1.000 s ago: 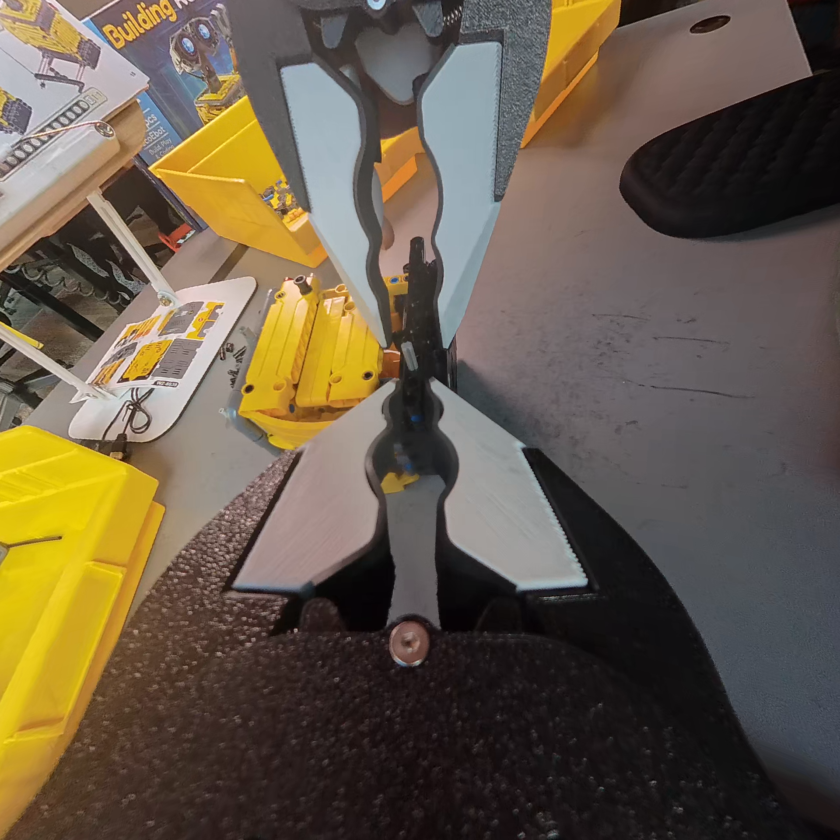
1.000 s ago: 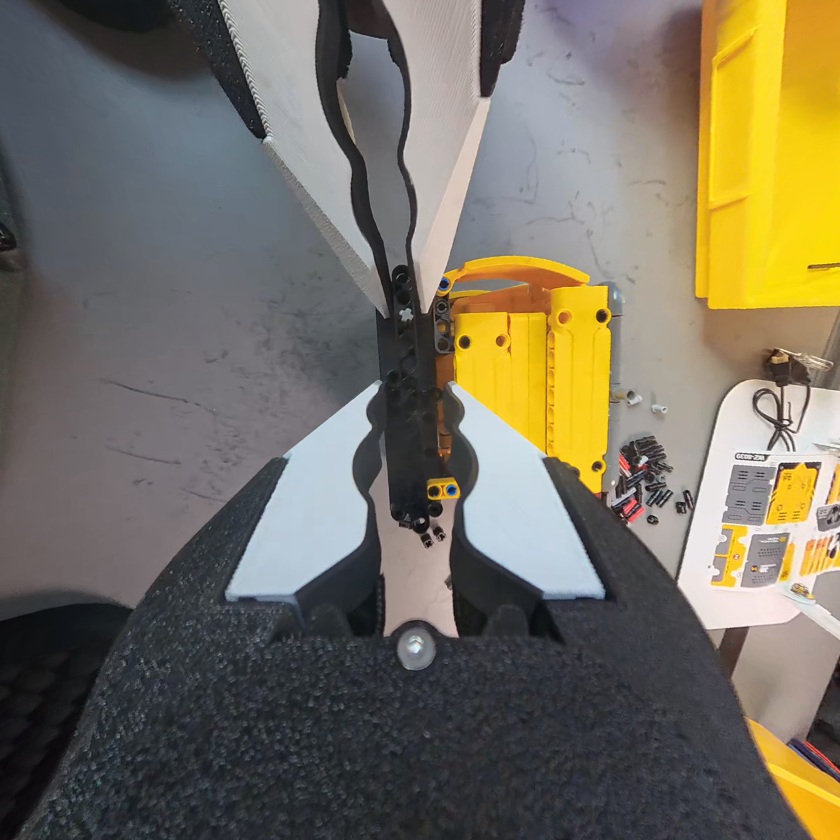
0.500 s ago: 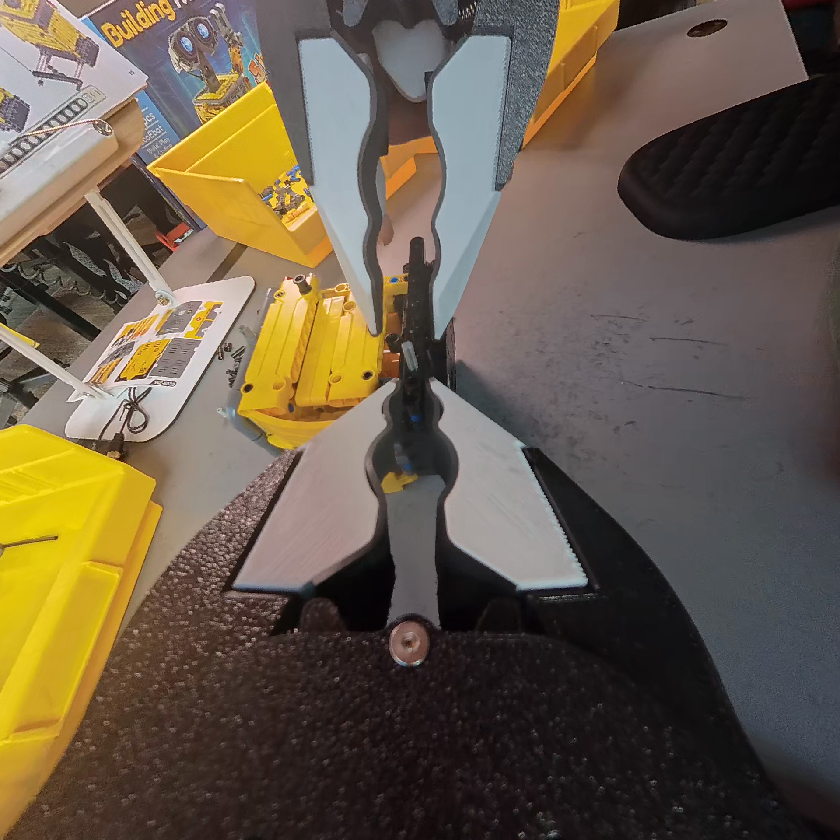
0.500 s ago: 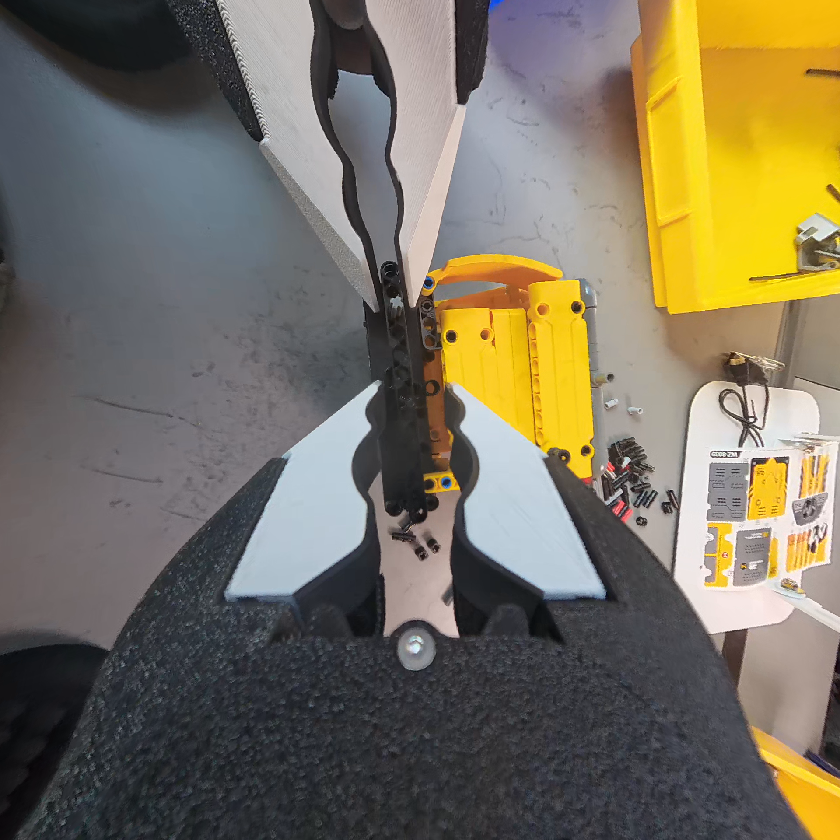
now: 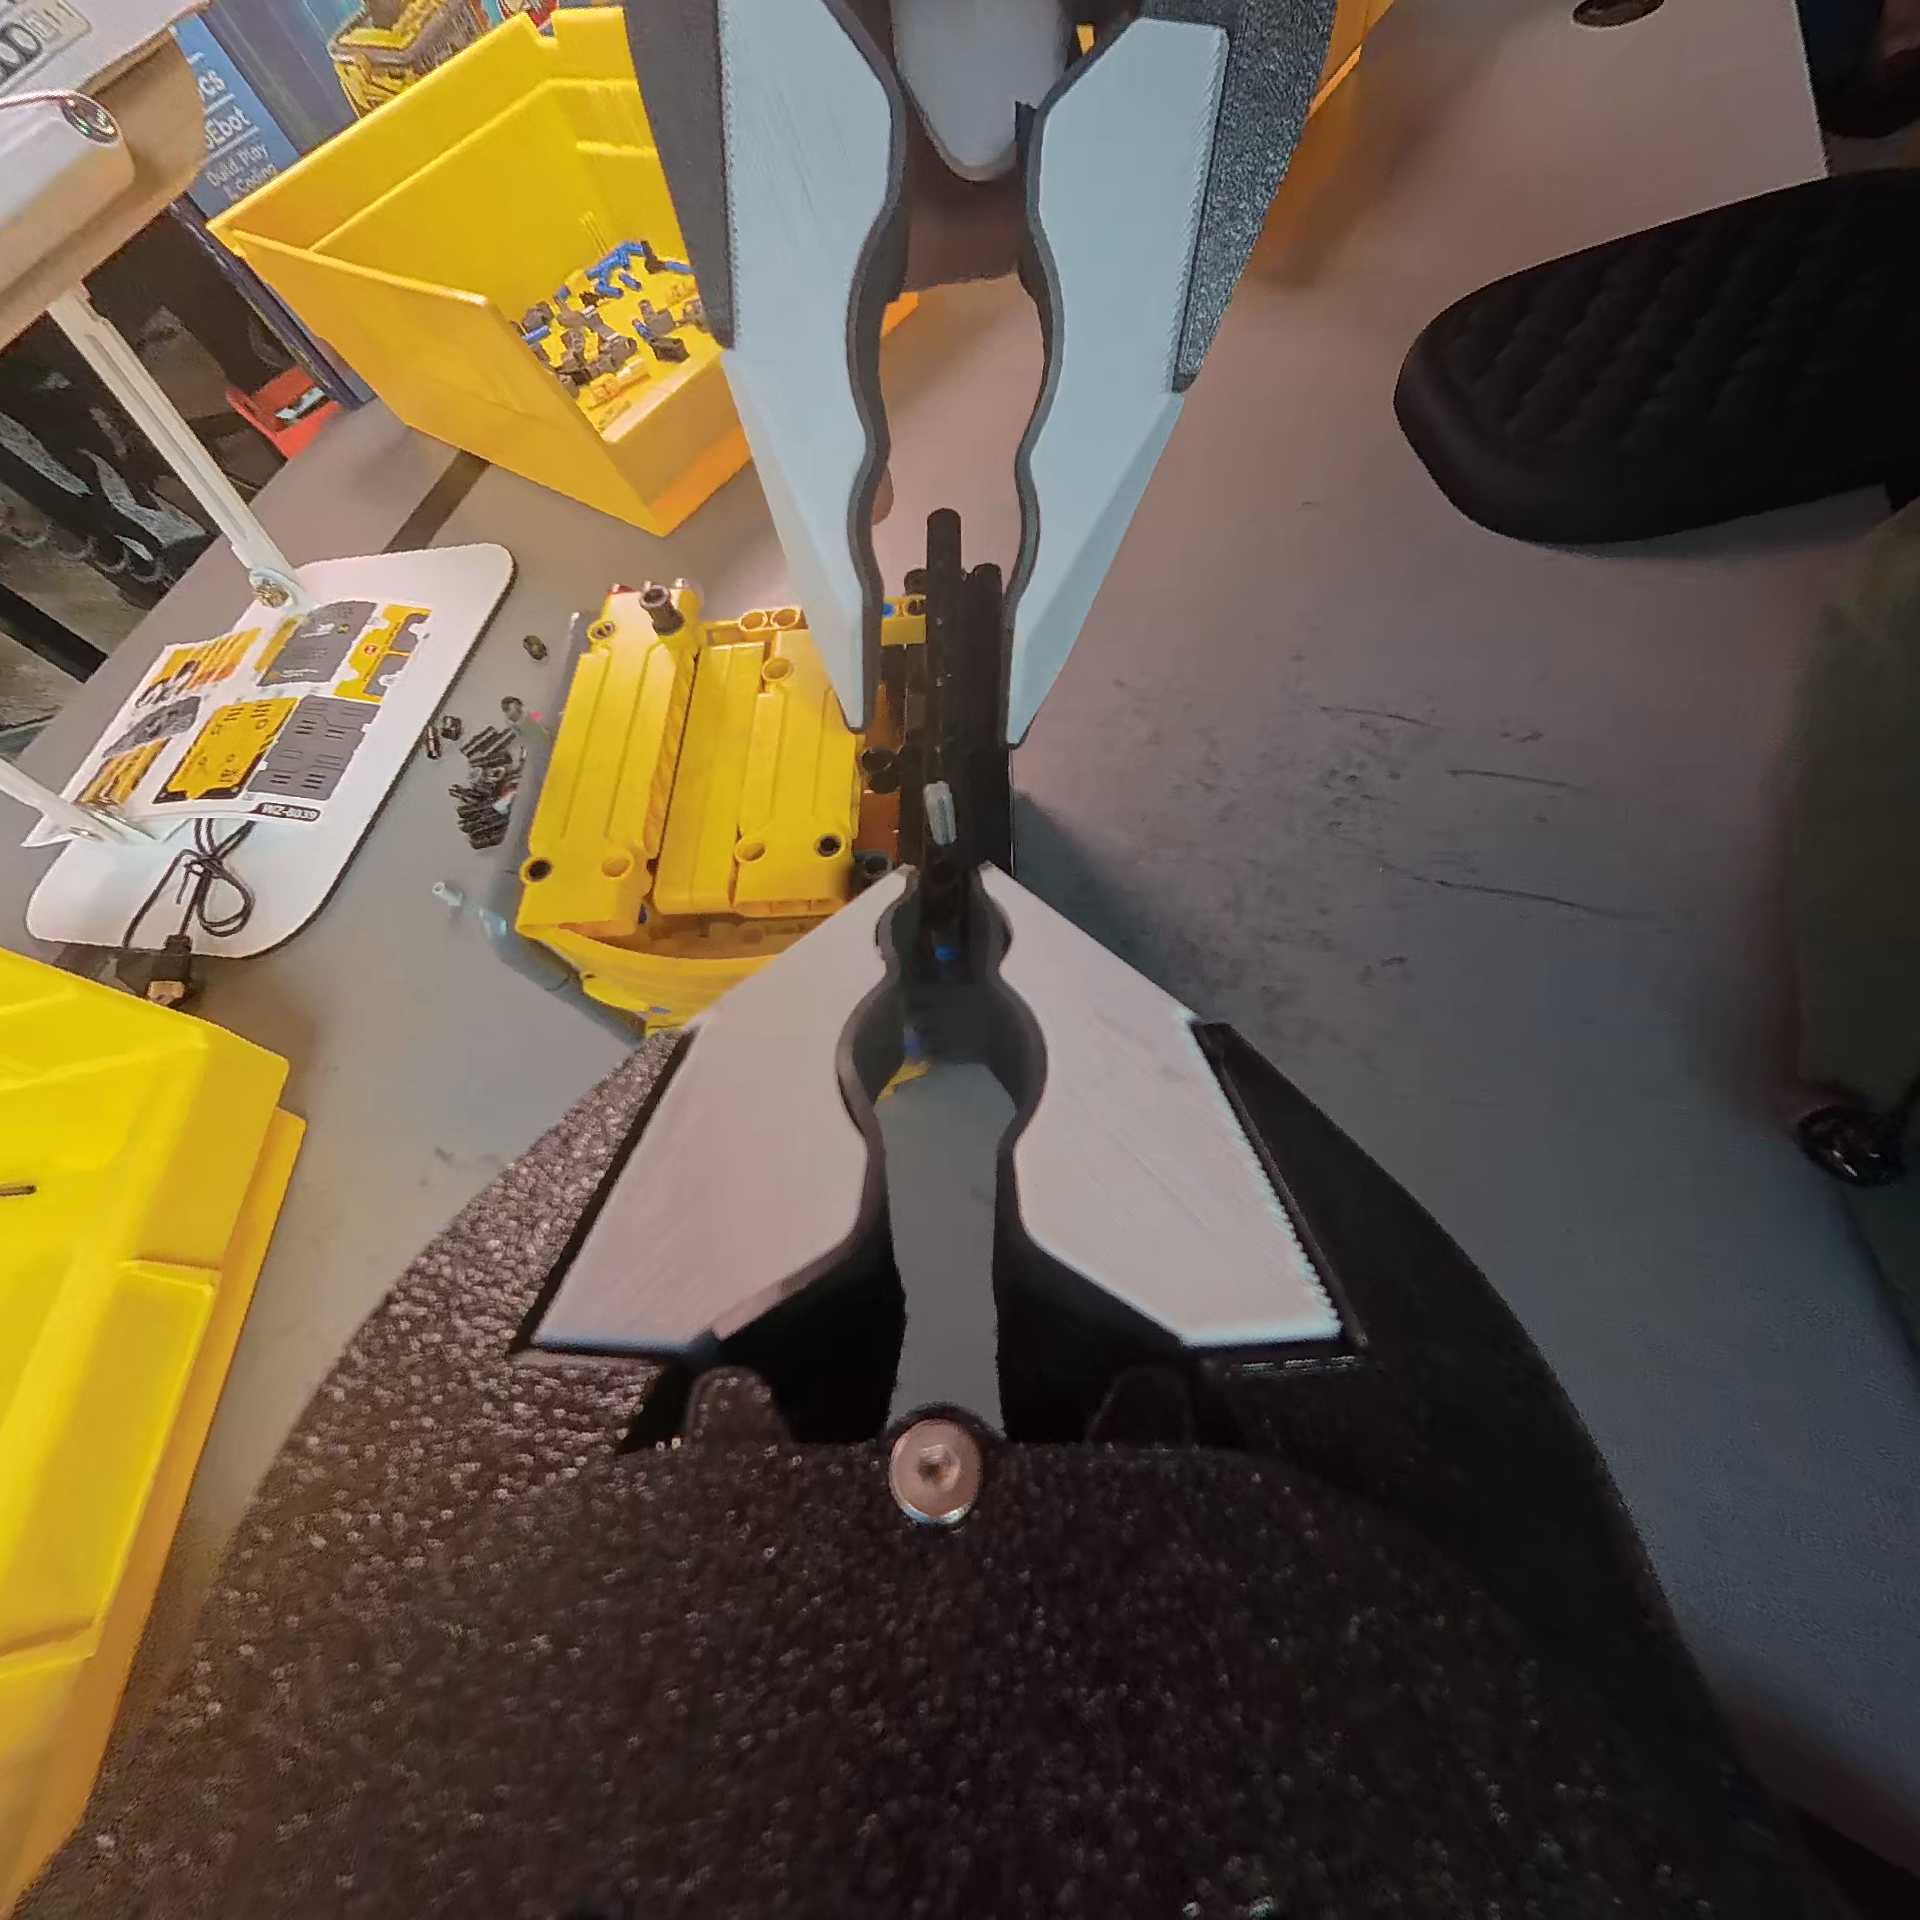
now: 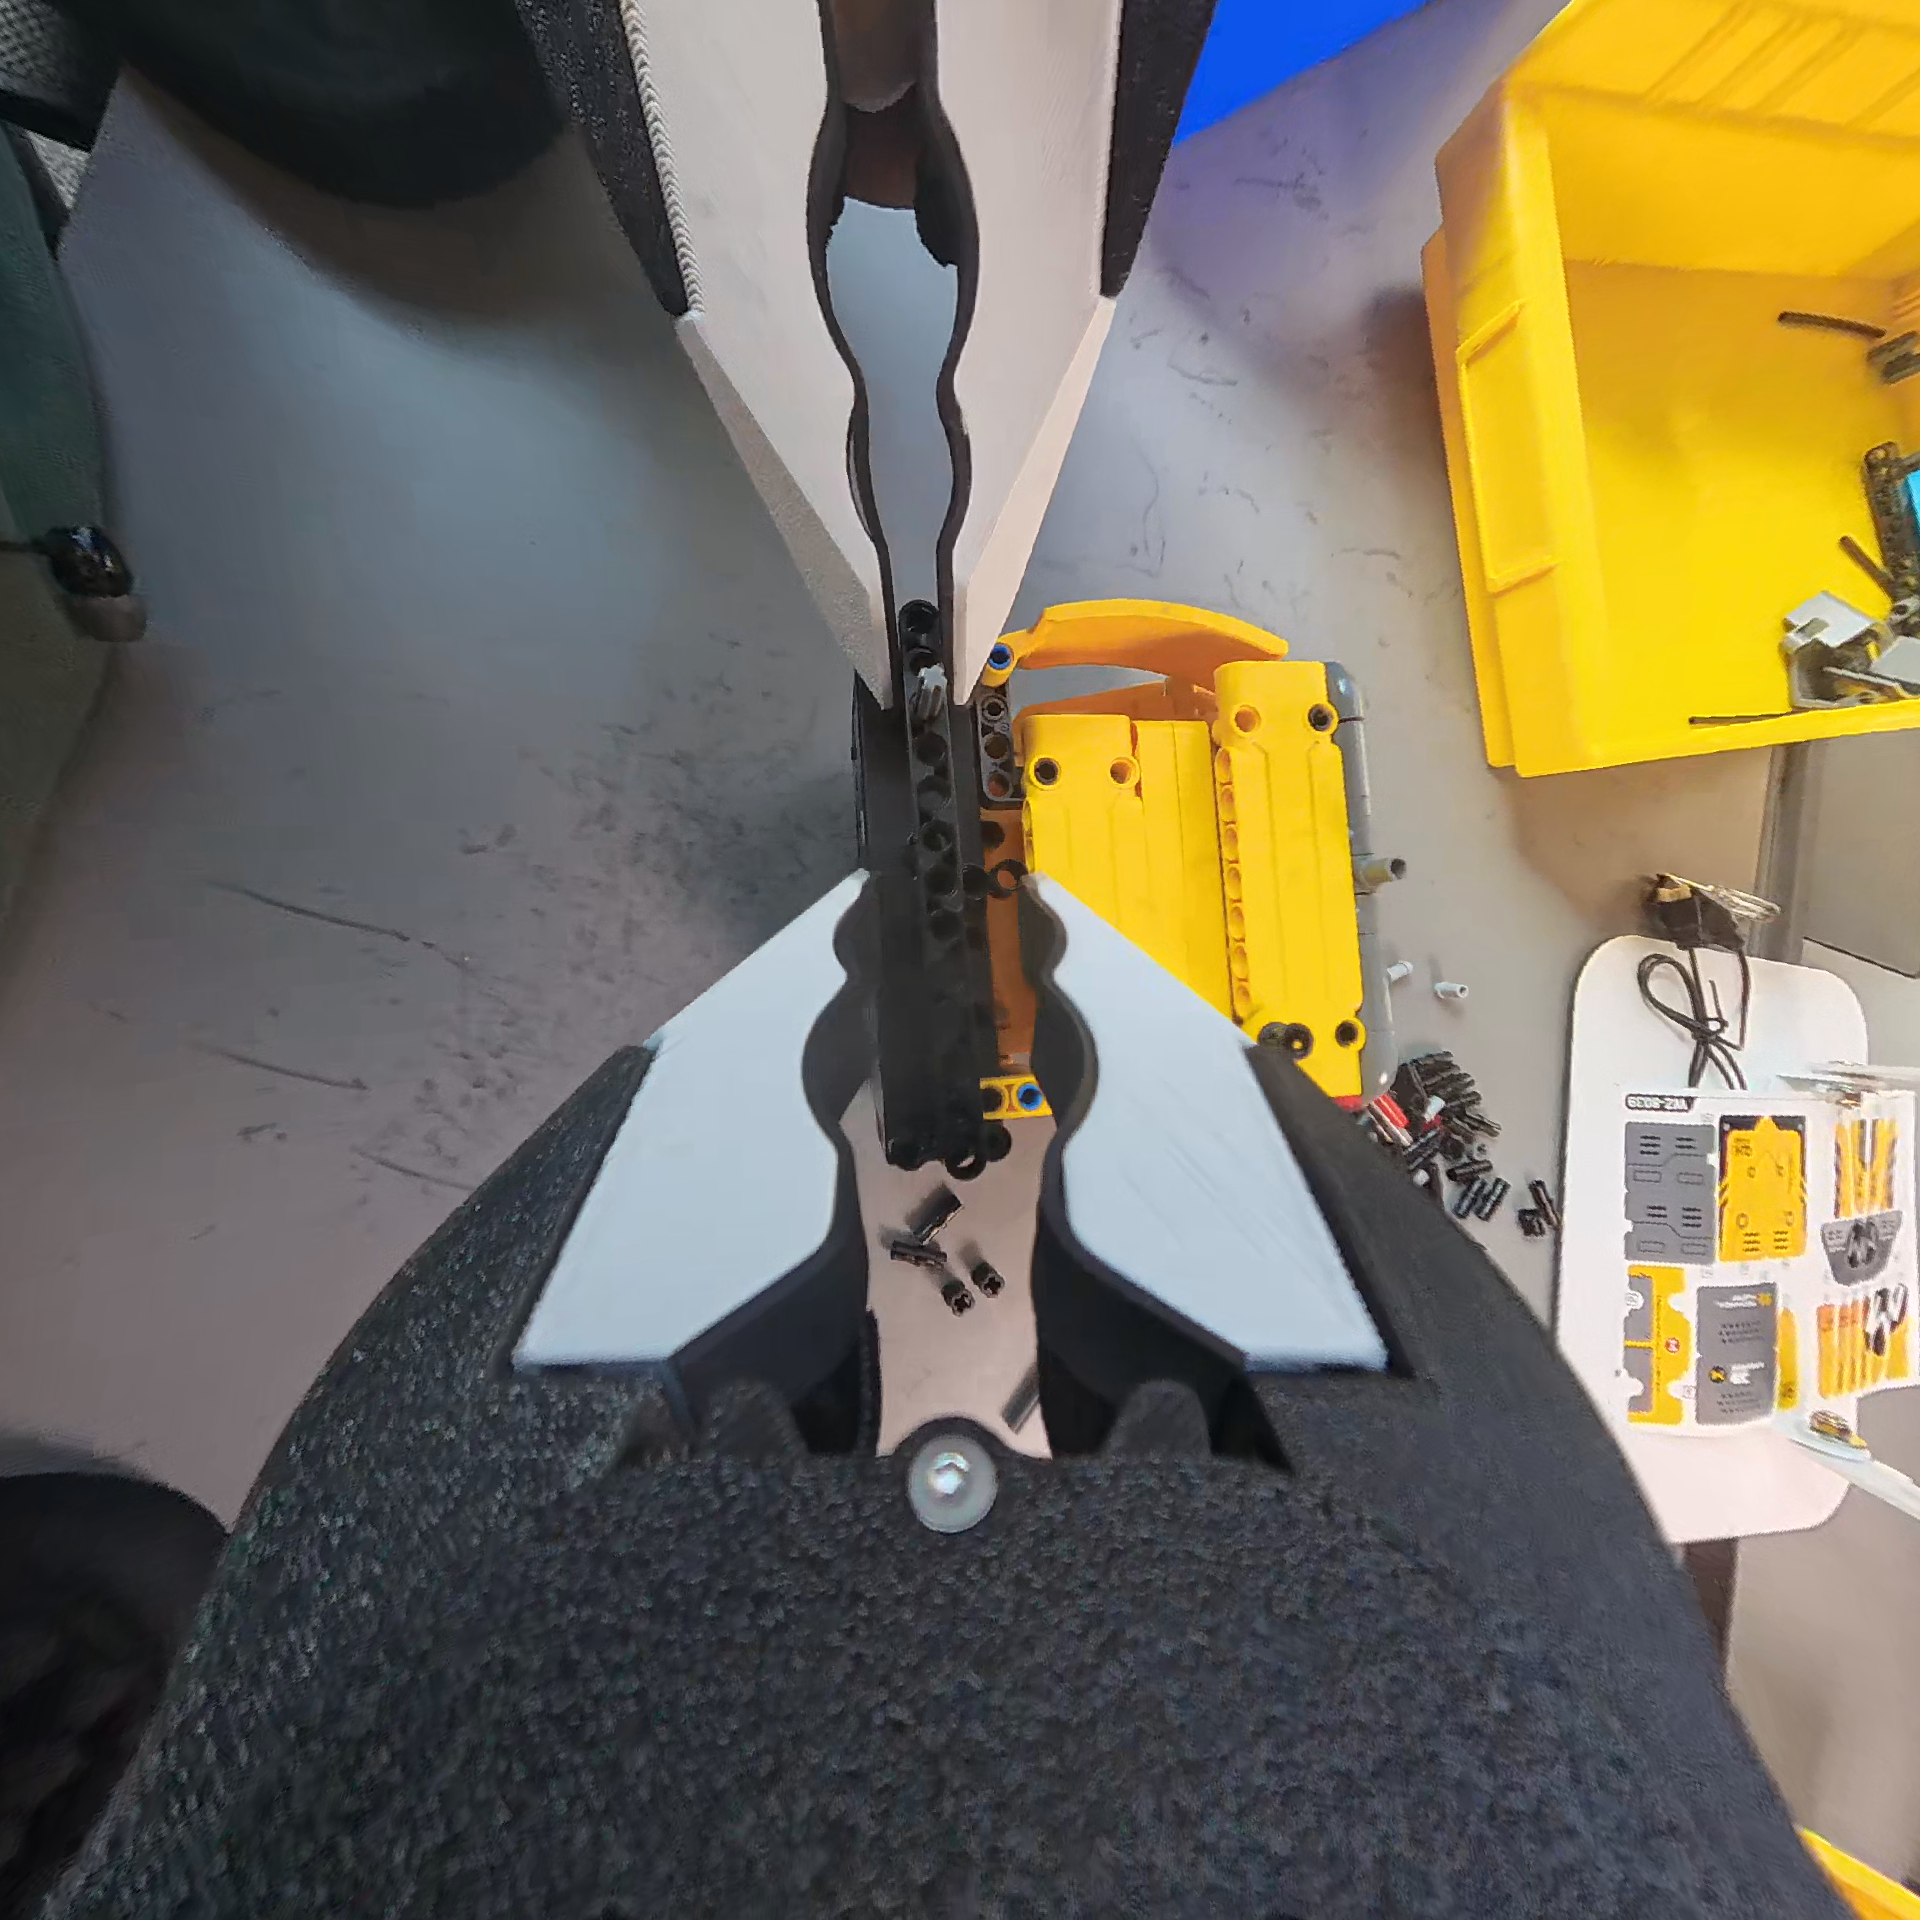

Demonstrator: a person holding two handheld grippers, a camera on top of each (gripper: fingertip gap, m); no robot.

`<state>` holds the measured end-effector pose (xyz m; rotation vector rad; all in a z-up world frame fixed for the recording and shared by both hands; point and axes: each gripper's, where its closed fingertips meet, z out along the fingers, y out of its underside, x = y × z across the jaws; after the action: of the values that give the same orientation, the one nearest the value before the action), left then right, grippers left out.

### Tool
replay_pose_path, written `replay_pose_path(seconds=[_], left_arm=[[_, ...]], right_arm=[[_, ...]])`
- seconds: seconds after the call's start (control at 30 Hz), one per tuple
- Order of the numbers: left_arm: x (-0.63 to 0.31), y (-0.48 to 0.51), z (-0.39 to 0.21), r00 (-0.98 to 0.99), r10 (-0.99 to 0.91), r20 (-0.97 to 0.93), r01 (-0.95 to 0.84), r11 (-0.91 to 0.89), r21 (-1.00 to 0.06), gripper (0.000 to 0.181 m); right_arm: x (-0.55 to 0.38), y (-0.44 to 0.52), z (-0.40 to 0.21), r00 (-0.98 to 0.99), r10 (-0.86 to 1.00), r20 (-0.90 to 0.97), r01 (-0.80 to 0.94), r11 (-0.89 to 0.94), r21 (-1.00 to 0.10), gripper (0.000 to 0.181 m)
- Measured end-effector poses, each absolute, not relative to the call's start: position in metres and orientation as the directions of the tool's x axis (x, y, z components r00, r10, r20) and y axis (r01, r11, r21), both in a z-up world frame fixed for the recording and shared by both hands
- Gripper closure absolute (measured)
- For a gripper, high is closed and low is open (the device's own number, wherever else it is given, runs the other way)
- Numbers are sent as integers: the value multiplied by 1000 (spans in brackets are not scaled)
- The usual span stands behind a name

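Observation:
A yellow brick-built model [image 5: 707,790] lies on the grey table [image 5: 1403,831], with a black holed beam [image 5: 951,665] standing along its right side. My left gripper [image 5: 943,873] is shut on the near end of this beam. My right gripper [image 5: 932,736] comes from the far side, its jaws apart on either side of the beam. In the right wrist view my right gripper [image 6: 945,880] straddles the black beam [image 6: 935,935] with small gaps. There the left gripper [image 6: 925,704] pinches the beam's far end beside the yellow model [image 6: 1195,862].
A yellow bin of small parts [image 5: 468,312] stands behind the model and another yellow bin [image 5: 104,1247] at near left. An instruction sheet on a white board [image 5: 260,707] and loose black pins [image 5: 483,769] lie left of the model. A black padded rest [image 5: 1662,364] is at right. Left and right tips are no more than a few centimetres apart.
My right gripper has drawn back a little along the beam and risen. My left gripper has kept its hold. The model has not moved.

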<state>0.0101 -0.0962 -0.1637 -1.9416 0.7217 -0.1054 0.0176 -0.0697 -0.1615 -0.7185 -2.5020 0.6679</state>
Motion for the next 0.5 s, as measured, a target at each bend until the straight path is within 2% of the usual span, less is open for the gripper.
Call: replay_pose_path(seconds=[0.13,0.37,0.5], left_arm=[[10,-97,-164,812,-551,-193,-428,-337,-838,174],[14,-98,-166,812,-569,-128,-400,-383,-833,174],[13,-98,-170,807,-570,-153,-427,-385,-818,174]], right_arm=[[18,-71,-159,-777,582,239,356,721,-595,157],[21,-75,-161,-818,530,223,313,736,-600,172],[21,-76,-162,-824,529,202,314,724,-614,174]])
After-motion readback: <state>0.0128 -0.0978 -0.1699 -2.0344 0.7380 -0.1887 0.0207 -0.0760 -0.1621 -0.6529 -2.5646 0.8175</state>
